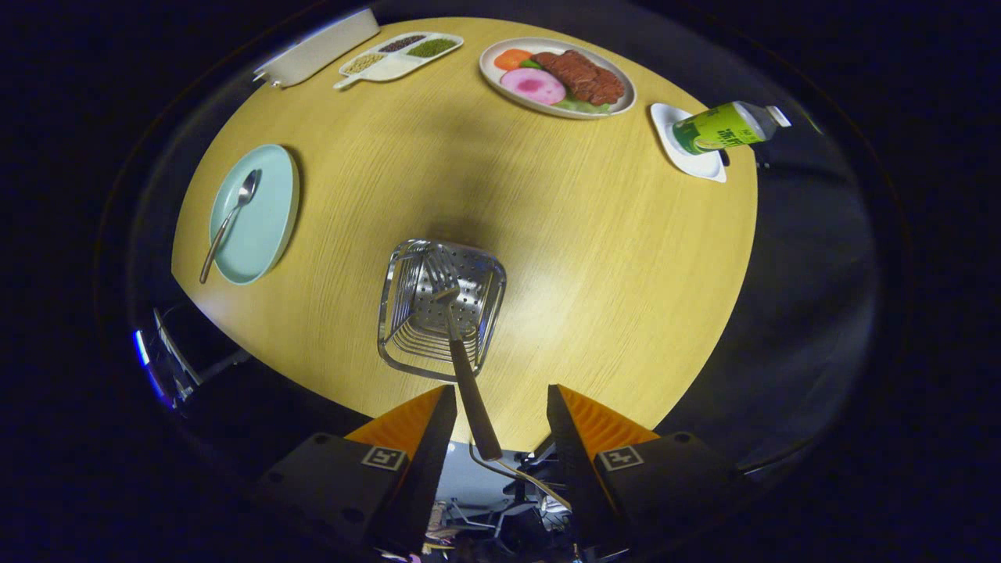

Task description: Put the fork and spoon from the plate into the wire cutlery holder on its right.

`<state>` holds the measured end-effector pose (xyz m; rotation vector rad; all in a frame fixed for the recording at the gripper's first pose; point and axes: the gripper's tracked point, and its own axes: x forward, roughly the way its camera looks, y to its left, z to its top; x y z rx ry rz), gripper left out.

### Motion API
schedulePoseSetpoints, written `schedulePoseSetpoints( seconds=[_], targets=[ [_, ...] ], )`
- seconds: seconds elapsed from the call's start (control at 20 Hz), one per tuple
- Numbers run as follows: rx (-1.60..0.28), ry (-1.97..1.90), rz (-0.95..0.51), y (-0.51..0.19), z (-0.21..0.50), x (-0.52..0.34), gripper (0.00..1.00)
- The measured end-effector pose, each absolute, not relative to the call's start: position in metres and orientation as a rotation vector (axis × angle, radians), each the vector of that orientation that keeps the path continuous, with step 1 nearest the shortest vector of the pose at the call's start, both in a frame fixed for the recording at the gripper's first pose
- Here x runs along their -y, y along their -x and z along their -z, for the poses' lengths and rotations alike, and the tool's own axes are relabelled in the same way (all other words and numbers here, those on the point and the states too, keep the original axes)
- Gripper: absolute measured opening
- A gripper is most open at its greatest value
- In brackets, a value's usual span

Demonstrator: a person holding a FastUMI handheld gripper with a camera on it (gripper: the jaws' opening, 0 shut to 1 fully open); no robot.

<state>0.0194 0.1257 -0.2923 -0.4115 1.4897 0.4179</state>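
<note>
The fork stands in the wire cutlery holder, head down on the perforated bottom. Its dark handle leans out over the near rim and ends between my fingers, closer to the left one. My gripper is open above the table's near edge, just short of the holder, and neither finger presses on the handle. Far off to the left, the spoon lies on the light blue plate, bowl pointing away and handle overhanging the plate's near rim.
On the round wooden table, at the far side, are a plate of food, a divided tray of grains and a white oblong dish. A green bottle lies on a small white dish at the far right.
</note>
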Motion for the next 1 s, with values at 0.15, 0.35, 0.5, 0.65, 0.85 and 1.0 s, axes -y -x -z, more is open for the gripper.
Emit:
schedulePoseSetpoints(
  seconds=[0.15, 0.35, 0.5, 0.65, 0.85, 1.0],
  targets=[
    [-1.338, 0.261, -0.380, -0.028, 0.258, -0.139, 0.78],
    [-1.135, 0.130, -0.444, -0.024, 0.204, -0.200, 0.77],
    [-1.054, 0.017, -0.540, -0.006, 0.181, -0.276, 0.78],
    [-1.047, -0.029, -0.669, 0.025, 0.181, -0.352, 0.78],
    [-1.112, -0.080, -0.749, 0.058, 0.212, -0.442, 0.78],
    [-1.172, -0.124, -0.732, 0.070, 0.245, -0.485, 0.79]
  ],
)
